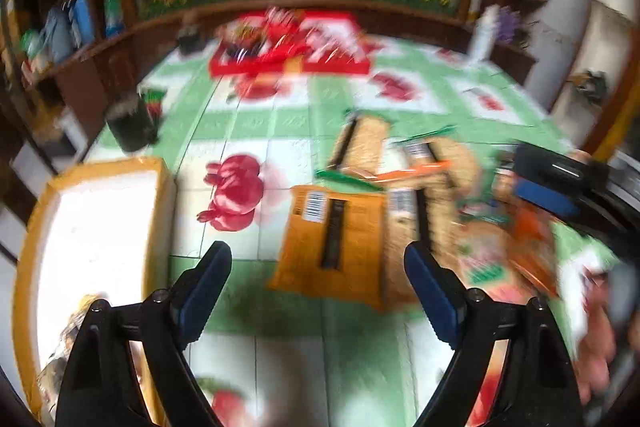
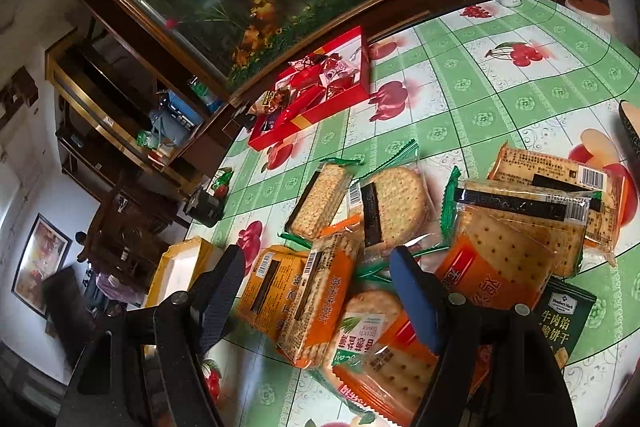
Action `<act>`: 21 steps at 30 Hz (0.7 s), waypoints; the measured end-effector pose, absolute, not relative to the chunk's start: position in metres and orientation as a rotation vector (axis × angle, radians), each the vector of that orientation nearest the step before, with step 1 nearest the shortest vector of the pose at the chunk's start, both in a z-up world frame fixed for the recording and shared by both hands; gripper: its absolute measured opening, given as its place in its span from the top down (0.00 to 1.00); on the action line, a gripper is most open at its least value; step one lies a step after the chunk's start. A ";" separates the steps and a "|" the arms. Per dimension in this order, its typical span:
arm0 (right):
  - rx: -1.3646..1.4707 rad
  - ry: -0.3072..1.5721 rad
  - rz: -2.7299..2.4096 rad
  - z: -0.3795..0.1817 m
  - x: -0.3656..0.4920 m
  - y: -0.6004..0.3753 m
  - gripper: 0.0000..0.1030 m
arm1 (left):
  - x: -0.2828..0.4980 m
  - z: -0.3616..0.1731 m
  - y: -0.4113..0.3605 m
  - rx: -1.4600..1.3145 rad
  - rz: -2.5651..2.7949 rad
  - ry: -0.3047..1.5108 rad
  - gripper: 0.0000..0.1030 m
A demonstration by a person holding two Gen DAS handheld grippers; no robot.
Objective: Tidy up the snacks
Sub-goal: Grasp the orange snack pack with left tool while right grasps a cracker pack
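Green-and-white fruit-patterned cloth is seen covering the surface (image 2: 500, 99), where cracker packets (image 2: 400, 211) are heaped near its middle. A red box (image 2: 316, 95) of sweets is set at the far edge, a yellow tray (image 1: 96, 227) at the left edge. Both the left claw (image 1: 318, 271) and right claw (image 2: 318, 279) are held apart above the packets, nothing gripped.

From my left wrist everything smears: the red tray (image 1: 290, 51) holds only streaks, and the cracker packets (image 1: 400, 187) show no readable print. The yellow box (image 1: 96, 227) runs behind my finger. From my right, the dark green packet (image 2: 564, 319) is half hidden.
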State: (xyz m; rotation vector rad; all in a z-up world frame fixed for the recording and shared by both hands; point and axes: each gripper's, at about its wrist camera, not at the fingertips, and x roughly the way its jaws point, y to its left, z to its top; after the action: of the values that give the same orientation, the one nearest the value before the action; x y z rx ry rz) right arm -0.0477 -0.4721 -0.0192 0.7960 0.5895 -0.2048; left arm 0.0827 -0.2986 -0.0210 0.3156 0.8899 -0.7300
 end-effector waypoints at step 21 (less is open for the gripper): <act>0.627 0.706 -0.248 -0.031 -0.014 -0.439 0.23 | 0.100 -0.050 -0.295 0.294 -0.712 0.868 0.32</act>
State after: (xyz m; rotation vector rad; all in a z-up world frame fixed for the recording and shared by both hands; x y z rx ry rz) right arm -0.0145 -0.4393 -0.0307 0.6275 0.7063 -0.2483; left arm 0.0998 -0.2953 -0.0504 0.2940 0.8684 -0.7120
